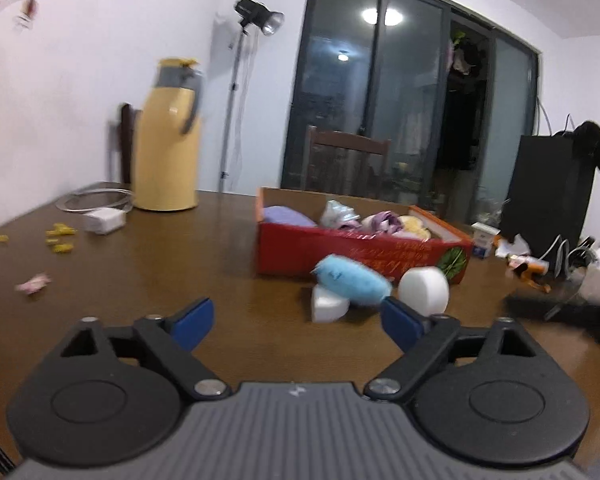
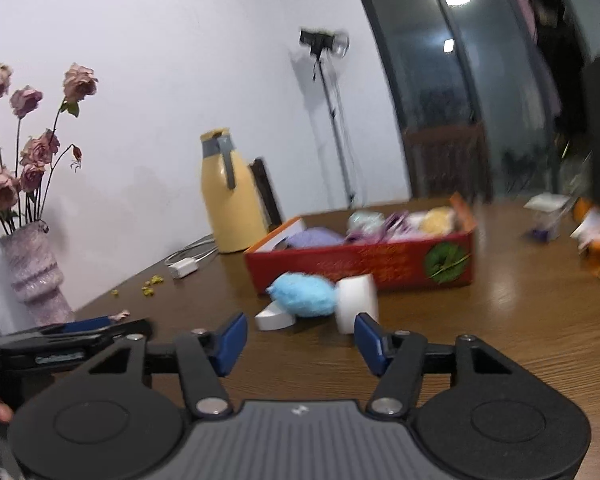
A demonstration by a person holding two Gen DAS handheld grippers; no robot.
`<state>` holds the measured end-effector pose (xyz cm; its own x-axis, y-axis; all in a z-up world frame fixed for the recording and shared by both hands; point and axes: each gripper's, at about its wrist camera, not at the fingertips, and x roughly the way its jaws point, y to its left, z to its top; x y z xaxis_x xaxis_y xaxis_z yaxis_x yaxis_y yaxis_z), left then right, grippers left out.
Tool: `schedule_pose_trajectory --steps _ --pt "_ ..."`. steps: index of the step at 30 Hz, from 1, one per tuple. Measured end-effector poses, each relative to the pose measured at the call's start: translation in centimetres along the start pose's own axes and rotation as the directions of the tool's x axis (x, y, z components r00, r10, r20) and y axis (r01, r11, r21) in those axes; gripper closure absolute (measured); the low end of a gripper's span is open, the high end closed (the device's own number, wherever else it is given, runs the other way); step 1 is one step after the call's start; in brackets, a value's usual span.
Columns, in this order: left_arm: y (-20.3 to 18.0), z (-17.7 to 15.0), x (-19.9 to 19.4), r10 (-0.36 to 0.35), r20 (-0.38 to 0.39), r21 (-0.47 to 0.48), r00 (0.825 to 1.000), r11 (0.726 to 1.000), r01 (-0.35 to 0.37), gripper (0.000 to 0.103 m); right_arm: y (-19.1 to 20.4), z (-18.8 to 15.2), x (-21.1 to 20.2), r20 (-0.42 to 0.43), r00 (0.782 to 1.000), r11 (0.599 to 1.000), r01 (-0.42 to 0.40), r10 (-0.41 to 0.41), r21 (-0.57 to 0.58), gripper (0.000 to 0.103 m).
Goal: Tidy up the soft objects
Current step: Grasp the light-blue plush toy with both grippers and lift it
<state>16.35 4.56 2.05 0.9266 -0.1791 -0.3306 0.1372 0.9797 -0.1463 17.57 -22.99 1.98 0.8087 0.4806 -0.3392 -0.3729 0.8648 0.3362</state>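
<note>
From the left wrist view, the left gripper [image 1: 298, 322] hangs over the brown table [image 1: 148, 264] with its blue pads spread apart and nothing between them. The red box [image 1: 340, 254] serves as the landmark: just in front of its near wall lie a blue plush toy [image 1: 352, 280], a small white foam block [image 1: 328, 304] under the plush's left end, and a white foam cylinder [image 1: 424, 290] touching its right end. All three sit ahead of the gripper, right of its centre line; the right pad overlaps the cylinder's lower edge in the picture (contact cannot be told). Inside the box are a purple ball, a silvery bundle and pale soft items. Left of the box stand a yellow thermos [image 1: 168, 136], a white charger [image 1: 104, 222] and yellow scraps [image 1: 60, 238]; right of the box are small cartons and cables, seen clearly only here.

From the right wrist view, the right gripper [image 2: 298, 344] is likewise released, empty between its pads. The plush [image 2: 304, 294] and the cylinder [image 2: 358, 302] lie between it and the box [image 2: 364, 266], nothing blocking the way. Only this view shows a vase of dried roses [image 2: 34, 268] far left of the box, and the other gripper low at the left edge.
</note>
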Motion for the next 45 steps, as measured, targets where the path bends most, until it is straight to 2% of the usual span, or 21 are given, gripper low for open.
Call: schedule_pose_trajectory --steps 3,5,9,12,14,15,16,18,19,21,24,26,28,31,34,35,37,38,39,40,45 --pt "0.6 2.2 4.5 -0.063 -0.024 -0.024 0.998 0.998 0.063 0.031 -1.1 0.3 5.1 -0.085 0.996 0.989 -0.026 0.038 0.147 0.043" --pt "1.2 3.5 7.9 -0.095 -0.053 -0.056 0.994 0.994 0.091 0.033 -1.8 0.5 7.9 -0.096 0.993 0.971 -0.045 0.070 0.234 0.043" --pt "1.8 5.2 14.4 -0.150 -0.152 -0.135 0.977 0.982 0.129 0.037 -2.2 1.2 12.0 -0.099 0.995 0.956 0.007 0.023 0.293 0.043" --pt "1.8 5.0 18.2 -0.199 -0.239 -0.166 0.951 0.973 0.162 0.045 -2.6 1.4 13.8 -0.089 0.996 0.946 0.011 0.018 0.323 0.043" --pt "2.0 4.8 19.8 -0.253 -0.270 -0.199 0.929 0.959 0.203 0.055 -2.9 1.5 14.8 -0.097 0.995 0.943 0.034 -0.002 0.332 0.044" --pt "2.2 4.6 20.5 -0.293 -0.287 -0.228 0.912 0.946 0.232 0.064 -3.1 1.6 15.3 -0.105 0.994 0.941 0.039 -0.004 0.337 0.047" --pt "2.2 4.4 20.9 -0.311 -0.298 -0.255 0.903 0.937 0.238 0.066 -3.2 1.6 15.7 -0.115 0.993 0.939 0.036 0.003 0.343 0.056" --pt "2.3 4.3 20.5 -0.307 -0.290 -0.265 0.906 0.936 0.233 0.067 -3.2 1.5 15.8 -0.109 0.994 0.938 0.037 0.001 0.344 0.060" --pt "2.3 4.5 19.9 -0.303 -0.277 -0.261 0.912 0.937 0.232 0.067 -3.2 1.6 15.6 -0.098 0.995 0.939 0.023 0.012 0.344 0.068" --pt "2.1 5.0 17.7 -0.325 -0.225 -0.266 0.919 0.928 0.263 0.072 -2.9 2.0 14.4 -0.059 0.998 0.943 -0.006 0.027 0.333 0.075" --pt "1.2 4.6 13.8 -0.400 -0.169 -0.303 0.901 0.891 0.339 0.082 -2.0 2.7 11.3 -0.012 0.995 0.958 -0.088 0.095 0.275 0.077" --pt "0.4 3.4 10.6 -0.382 -0.142 -0.305 0.913 0.894 0.327 0.084 -1.2 2.6 9.0 -0.032 0.991 0.962 -0.118 0.130 0.247 0.078" --pt "-0.1 1.6 8.0 -0.374 -0.163 -0.332 0.913 0.892 0.306 0.086 -0.5 1.7 6.6 -0.046 0.989 0.973 -0.130 0.141 0.190 0.078" --pt "-0.8 -1.3 5.2 -0.367 -0.196 -0.333 0.909 0.897 0.290 0.086 0.2 0.2 3.4 -0.089 0.991 0.991 -0.086 0.095 0.105 0.077" --pt "-0.9 -3.4 3.1 -0.350 -0.233 -0.336 0.907 0.904 0.263 0.086 -0.1 -0.6 1.0 -0.085 0.995 0.995 -0.035 0.043 0.093 0.074" --pt "-0.9 -3.7 2.6 -0.333 -0.236 -0.330 0.913 0.911 0.248 0.086 -0.3 -0.5 0.6 -0.078 0.996 0.995 -0.024 0.031 0.098 0.072" --pt "-0.6 -3.7 1.8 -0.286 -0.222 -0.301 0.932 0.930 0.213 0.084 -0.8 -0.5 0.3 -0.071 0.997 0.994 -0.004 0.012 0.106 0.057" --pt "-0.4 -3.4 1.9 -0.268 -0.211 -0.287 0.940 0.936 0.202 0.082 -1.0 -0.5 0.5 -0.076 0.997 0.995 0.002 0.006 0.103 0.053" --pt "-0.1 -3.0 2.0 -0.255 -0.201 -0.278 0.946 0.941 0.194 0.073 -1.3 -0.5 0.9 -0.079 0.997 0.995 0.003 0.004 0.097 0.048" --pt "0.0 -2.6 2.5 -0.241 -0.194 -0.265 0.951 0.946 0.186 0.061 -1.4 -0.4 1.5 -0.085 0.996 0.996 0.004 0.004 0.086 0.048" --pt "-0.4 -1.1 5.7 -0.199 -0.187 -0.203 0.962 0.966 0.160 0.053 -3.0 0.5 6.1 -0.110 0.994 0.995 0.012 -0.001 0.102 0.048"
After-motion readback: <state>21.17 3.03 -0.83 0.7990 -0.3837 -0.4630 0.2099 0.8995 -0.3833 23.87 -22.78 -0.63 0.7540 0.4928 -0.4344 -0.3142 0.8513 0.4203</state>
